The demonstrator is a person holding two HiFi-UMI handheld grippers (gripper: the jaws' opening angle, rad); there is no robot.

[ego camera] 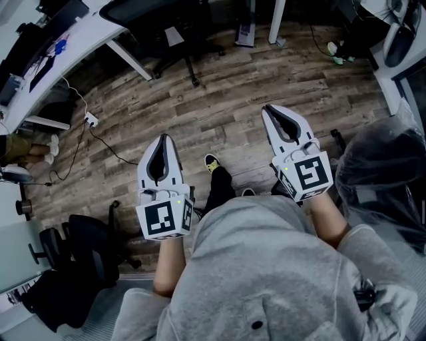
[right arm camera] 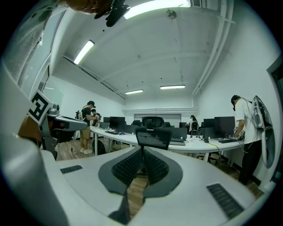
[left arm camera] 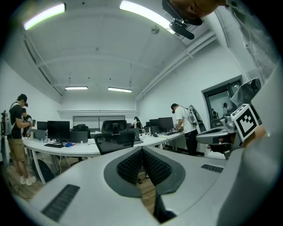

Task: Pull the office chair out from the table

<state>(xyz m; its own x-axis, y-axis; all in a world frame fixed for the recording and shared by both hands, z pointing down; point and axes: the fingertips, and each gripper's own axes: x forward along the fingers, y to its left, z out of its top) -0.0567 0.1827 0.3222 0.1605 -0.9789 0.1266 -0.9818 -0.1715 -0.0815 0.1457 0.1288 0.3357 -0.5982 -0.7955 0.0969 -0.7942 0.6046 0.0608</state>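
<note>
Overhead, the left gripper and right gripper have closed, empty fingers; the chair is cut off beside the bench.

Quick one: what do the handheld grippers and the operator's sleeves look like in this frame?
Both the left gripper and the right gripper are white tapered shells with black inner linings and black textured pads. Each carries a white cube with black square markers. The person wears a grey sweatshirt, its sleeves stopping near the elbows.
</note>
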